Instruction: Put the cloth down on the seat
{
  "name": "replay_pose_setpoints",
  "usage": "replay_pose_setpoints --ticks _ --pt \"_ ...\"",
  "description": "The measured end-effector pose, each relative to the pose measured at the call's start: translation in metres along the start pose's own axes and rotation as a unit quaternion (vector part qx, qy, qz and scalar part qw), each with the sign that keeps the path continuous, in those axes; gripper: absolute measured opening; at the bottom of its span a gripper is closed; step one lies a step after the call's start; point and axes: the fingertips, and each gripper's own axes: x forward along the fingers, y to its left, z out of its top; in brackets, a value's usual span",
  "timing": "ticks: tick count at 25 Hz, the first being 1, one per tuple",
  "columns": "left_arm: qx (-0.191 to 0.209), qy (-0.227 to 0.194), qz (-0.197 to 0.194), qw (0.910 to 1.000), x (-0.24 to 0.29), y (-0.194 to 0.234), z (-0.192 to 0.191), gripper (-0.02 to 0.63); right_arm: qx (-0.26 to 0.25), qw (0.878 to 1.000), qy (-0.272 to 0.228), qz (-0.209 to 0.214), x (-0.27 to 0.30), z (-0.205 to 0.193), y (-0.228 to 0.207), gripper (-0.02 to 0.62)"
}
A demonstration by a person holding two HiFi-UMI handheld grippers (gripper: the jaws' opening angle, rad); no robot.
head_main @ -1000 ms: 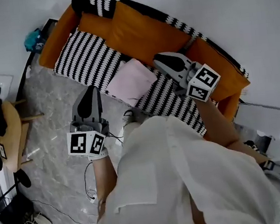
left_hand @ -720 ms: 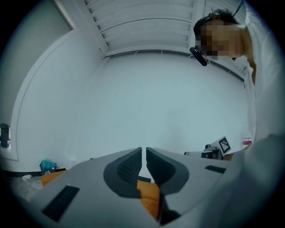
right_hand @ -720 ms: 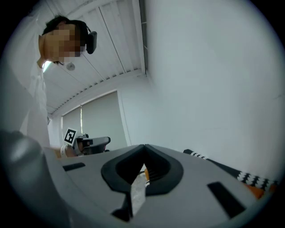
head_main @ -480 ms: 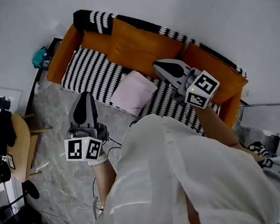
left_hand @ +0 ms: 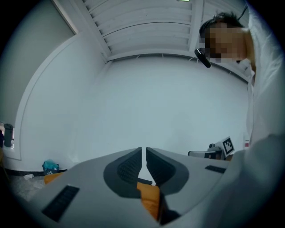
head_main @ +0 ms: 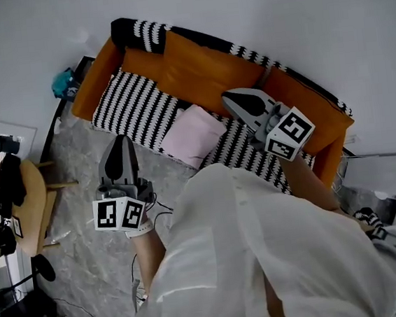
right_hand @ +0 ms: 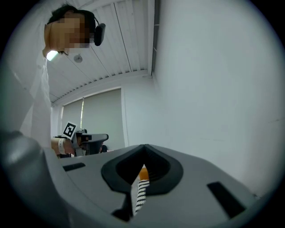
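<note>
Losing the lower right of the head view to a white shirt (head_main: 264, 253), covering the near end of the striped seat cover (head_main: 132, 101). Hiding part of the orange sofa (head_main: 202, 66) behind the right gripper (head_main: 230, 99). Showing mostly blank wall in both gripper views, with only slivers of orange and stripes past the jaws. Finding the pink cloth (head_main: 192, 135) lying on the seat, touching neither gripper. Holding the left gripper (head_main: 120, 143) at the cloth's 9 o'clock, against the grey floor (head_main: 80, 174), jaws pressing almost together on nothing. Holding the right gripper near, at the cloth's 2 o'clock, jaws fully together and empty.
</note>
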Motion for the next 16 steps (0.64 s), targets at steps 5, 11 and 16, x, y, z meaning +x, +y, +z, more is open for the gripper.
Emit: replay_pose_setpoints --ticks 5,11,16 --pt "-0.005 -0.002 -0.012 0.9999 0.0005 -0.0047 -0.0007 0.043 0.001 1.0 0.009 0.007 -0.0012 -0.0061 0.0052 0.006" --pt "-0.008 -0.004 -0.015 0.9998 -0.0031 -0.0032 -0.0001 0.043 -0.004 1.0 0.016 0.011 -0.0006 -0.0063 0.0068 0.006" --pt "-0.006 0.001 -0.019 0.9998 -0.003 -0.0026 -0.0012 0.043 -0.007 1.0 0.018 0.011 0.0002 -0.0048 0.0065 0.006"
